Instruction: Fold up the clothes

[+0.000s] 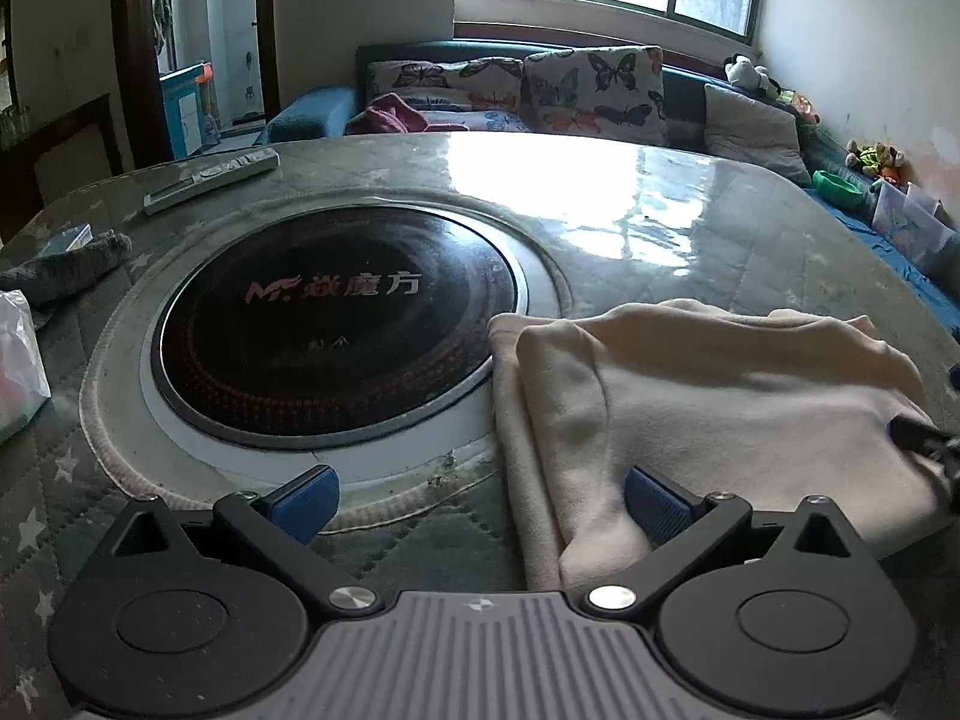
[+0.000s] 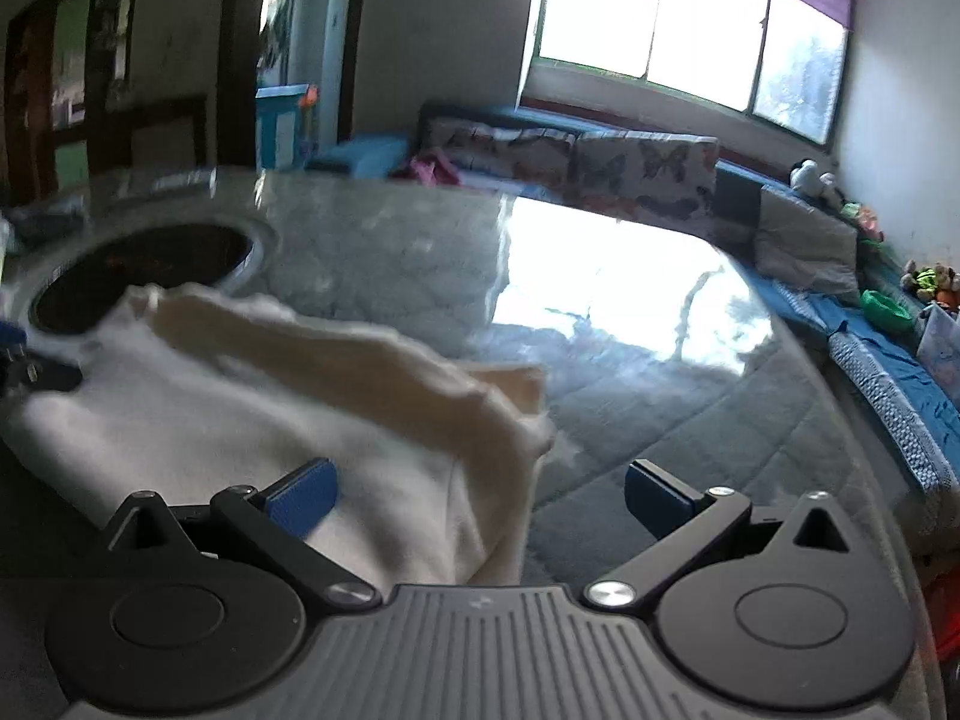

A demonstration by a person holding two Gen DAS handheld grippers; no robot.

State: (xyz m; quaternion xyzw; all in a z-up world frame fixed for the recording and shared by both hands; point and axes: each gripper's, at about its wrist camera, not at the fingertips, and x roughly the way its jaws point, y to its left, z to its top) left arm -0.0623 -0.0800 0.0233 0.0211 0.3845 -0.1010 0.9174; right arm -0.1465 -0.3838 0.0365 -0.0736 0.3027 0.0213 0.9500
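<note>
A cream garment [image 1: 708,408] lies folded on the quilted table, its left edge over the rim of the round cooktop. My left gripper [image 1: 480,504] is open at the garment's near left edge, with its right pad [image 1: 654,504] over the cloth and its left pad over the table. In the right wrist view the same garment [image 2: 258,420] fills the lower left, blurred. My right gripper [image 2: 480,501] is open over the garment's right edge, left pad [image 2: 303,501] above cloth, right pad above the table cover. Part of the other gripper shows at each view's edge.
A black round cooktop [image 1: 336,330] is set into the table [image 1: 600,228]. A remote [image 1: 210,179], a grey cloth [image 1: 66,270] and a plastic bag [image 1: 18,354] lie at the left. A sofa with butterfly cushions [image 1: 594,90] and toys stands behind.
</note>
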